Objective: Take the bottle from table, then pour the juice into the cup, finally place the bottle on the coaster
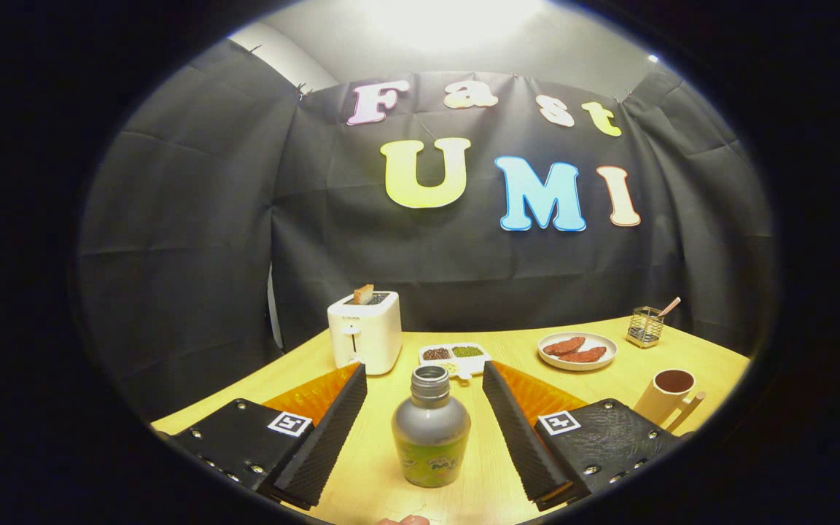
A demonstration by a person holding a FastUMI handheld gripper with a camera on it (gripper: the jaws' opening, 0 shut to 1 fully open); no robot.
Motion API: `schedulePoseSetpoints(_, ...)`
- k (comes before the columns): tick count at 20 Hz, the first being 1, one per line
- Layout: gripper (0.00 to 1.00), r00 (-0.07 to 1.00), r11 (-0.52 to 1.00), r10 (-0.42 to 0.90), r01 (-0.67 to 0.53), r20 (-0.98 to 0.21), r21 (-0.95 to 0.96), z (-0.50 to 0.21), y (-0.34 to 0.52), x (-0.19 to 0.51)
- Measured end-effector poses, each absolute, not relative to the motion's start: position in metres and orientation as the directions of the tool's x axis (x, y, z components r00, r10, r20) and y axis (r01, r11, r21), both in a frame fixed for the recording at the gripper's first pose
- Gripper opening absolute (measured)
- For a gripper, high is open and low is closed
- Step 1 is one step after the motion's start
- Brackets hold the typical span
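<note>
Jaws [425,408] spread wide, one ribbed finger [321,445] at each side of the bottle [431,430], neither pad touching it. Bottle upright on the wooden surface [362,467], between the fingers, cap off, neck open. Cup [666,394] standing on the surface beyond the right finger, well apart from the bottle. Farther back: white toaster [365,332] with a slice sticking out, small divided tray [455,357] of grains just beside it, plate [577,350] carrying two reddish pieces, wire holder [644,326] near the far right edge.
</note>
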State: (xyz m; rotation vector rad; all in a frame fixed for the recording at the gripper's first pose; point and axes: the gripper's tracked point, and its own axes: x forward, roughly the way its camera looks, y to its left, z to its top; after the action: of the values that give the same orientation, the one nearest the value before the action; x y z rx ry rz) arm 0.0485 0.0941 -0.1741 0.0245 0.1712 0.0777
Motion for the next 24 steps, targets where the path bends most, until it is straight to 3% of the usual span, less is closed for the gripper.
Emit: schedulePoseSetpoints(24, 0.98, 0.905, 1.0, 0.024, -0.018, -0.425, 0.019, -0.282, 0.099, 0.049)
